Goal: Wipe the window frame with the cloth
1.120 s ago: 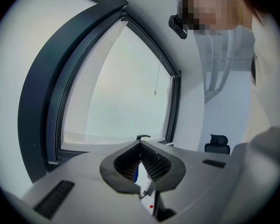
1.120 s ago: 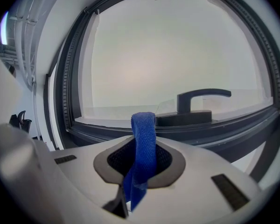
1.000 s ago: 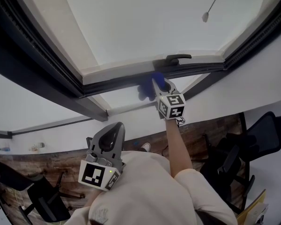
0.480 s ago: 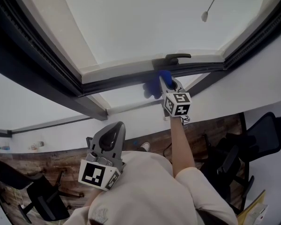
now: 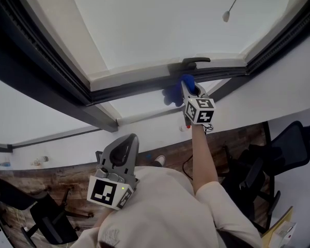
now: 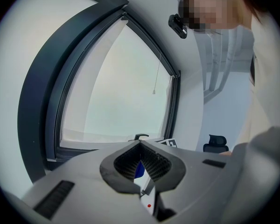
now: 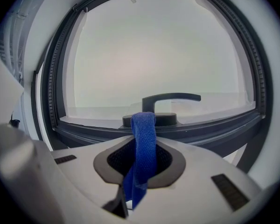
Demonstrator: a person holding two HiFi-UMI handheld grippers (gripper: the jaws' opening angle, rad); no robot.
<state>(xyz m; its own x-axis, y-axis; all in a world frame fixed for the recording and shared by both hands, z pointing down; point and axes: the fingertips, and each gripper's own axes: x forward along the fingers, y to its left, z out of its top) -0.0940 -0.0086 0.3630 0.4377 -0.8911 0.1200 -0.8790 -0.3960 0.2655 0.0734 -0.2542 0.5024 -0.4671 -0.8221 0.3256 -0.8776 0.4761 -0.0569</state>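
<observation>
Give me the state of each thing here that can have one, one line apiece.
Window: looks shut.
Handle: lying level, along the frame.
Right gripper: shut on the cloth.
Cloth: bunched, folded over the jaw tips, up at the frame by the handle.
Left gripper: shut, empty, held low.

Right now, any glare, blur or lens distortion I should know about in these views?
Head view: pane washed out to flat white, dark window frame keeps little detail, cloth slightly soft. Left gripper view: heavy fisheye bows the frame into an arc, corners black. Right gripper view: same fisheye, but cloth in the jaws and handle are sharp.
</observation>
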